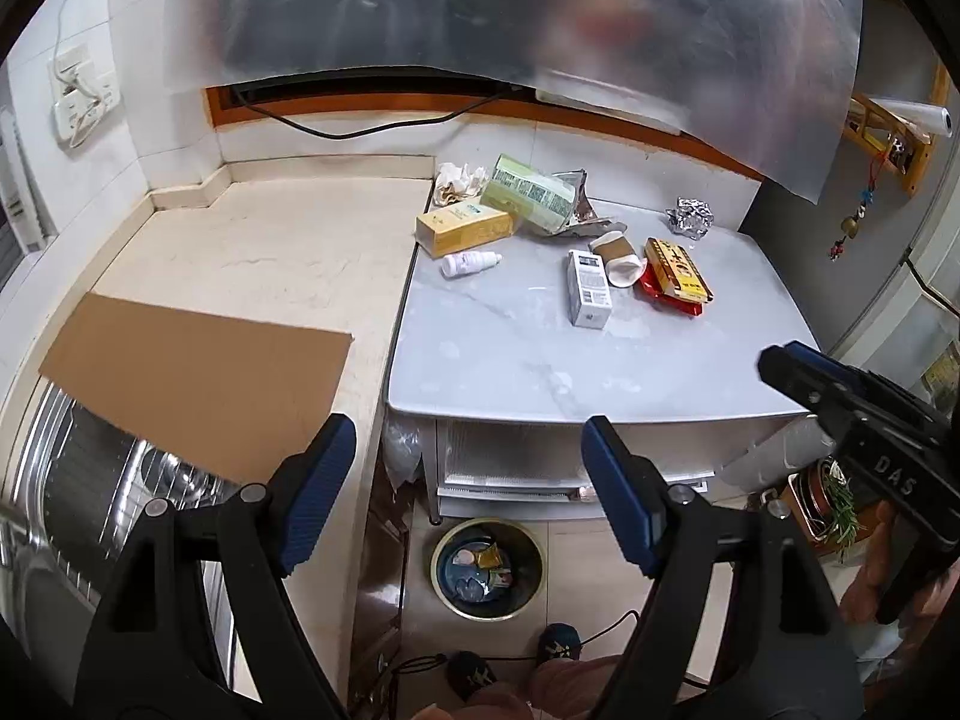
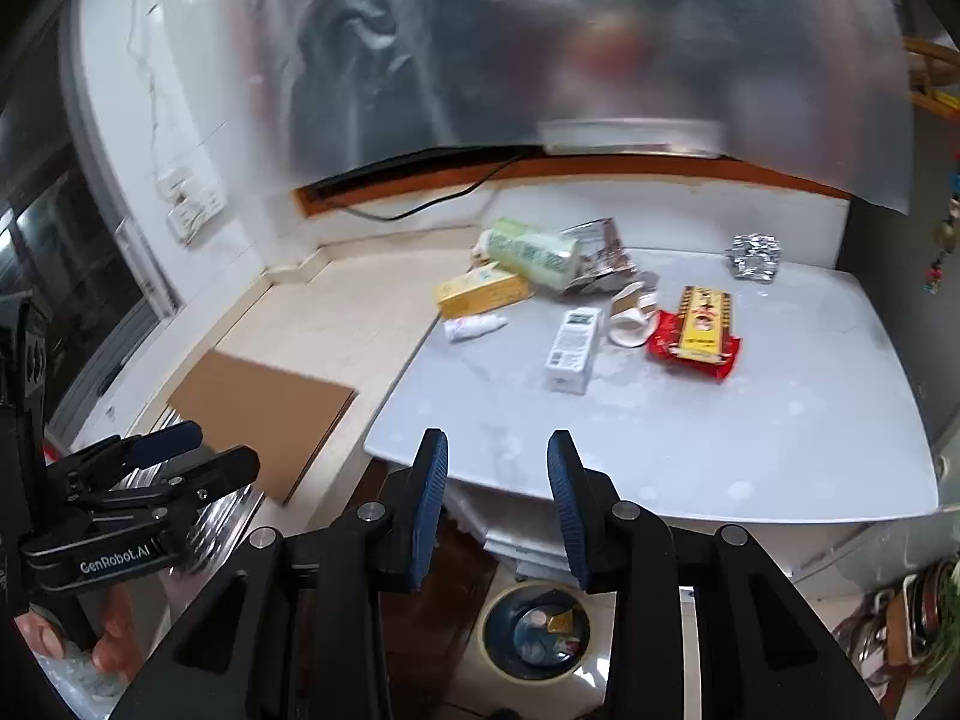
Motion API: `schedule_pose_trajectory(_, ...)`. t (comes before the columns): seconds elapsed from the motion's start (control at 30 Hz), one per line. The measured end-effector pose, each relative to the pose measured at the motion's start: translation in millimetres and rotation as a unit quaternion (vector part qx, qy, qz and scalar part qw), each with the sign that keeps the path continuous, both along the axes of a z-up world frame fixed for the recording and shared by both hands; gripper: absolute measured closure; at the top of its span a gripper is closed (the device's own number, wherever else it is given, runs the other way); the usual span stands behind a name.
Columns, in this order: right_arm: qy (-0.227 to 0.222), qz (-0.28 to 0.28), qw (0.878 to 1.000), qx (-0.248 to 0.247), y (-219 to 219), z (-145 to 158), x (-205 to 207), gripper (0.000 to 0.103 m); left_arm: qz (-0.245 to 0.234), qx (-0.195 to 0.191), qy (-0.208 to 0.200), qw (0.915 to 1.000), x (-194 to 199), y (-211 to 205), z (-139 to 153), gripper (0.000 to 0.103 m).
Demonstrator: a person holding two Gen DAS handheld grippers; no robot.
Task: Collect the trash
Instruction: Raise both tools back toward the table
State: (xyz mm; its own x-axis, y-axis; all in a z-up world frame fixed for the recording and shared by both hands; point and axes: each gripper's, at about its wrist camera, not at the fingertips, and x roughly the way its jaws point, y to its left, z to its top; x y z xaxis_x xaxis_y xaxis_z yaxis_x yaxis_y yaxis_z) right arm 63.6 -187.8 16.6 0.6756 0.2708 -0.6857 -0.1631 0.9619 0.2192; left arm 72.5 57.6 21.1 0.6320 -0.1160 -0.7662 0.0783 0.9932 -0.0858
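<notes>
Left wrist view: the left gripper fills the lower centre of the frame, jaws spread wide with nothing between them. Well above it, in mid-frame, trash lies on the grey table: a white box, a yellow box, a small white bottle, a red-and-yellow packet, a crumpled foil ball. Directly under the jaws, on the floor, sits the waste bin, with litter inside. From the right wrist view, the right gripper hangs at lower centre, jaws parted and empty, just short of the table's near edge; the white box lies straight ahead, above it in frame.
</notes>
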Motion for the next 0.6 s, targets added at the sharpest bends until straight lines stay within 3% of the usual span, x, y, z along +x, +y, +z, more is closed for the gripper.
schedule_pose_trajectory(0.27, -0.004, -0.044, 0.999, -0.005, -30.6, -0.2, 14.3, 0.067, -0.012, -0.021, 0.012, 0.9996, 37.2, -6.1, -8.4, 0.028)
schedule_pose_trajectory(0.33, -0.001, -0.052, 0.999, -0.005, -40.9, -4.9, 22.5, 0.061, -0.019, -0.023, 0.015, 0.9994, 47.9, -11.9, -12.4, 0.028)
schedule_pose_trajectory(0.6, 0.003, -0.051, 0.998, 0.024, -83.9, -26.0, 89.0, 0.058, -0.019, -0.015, 0.039, 0.999, 98.4, -46.6, -31.1, 0.028)
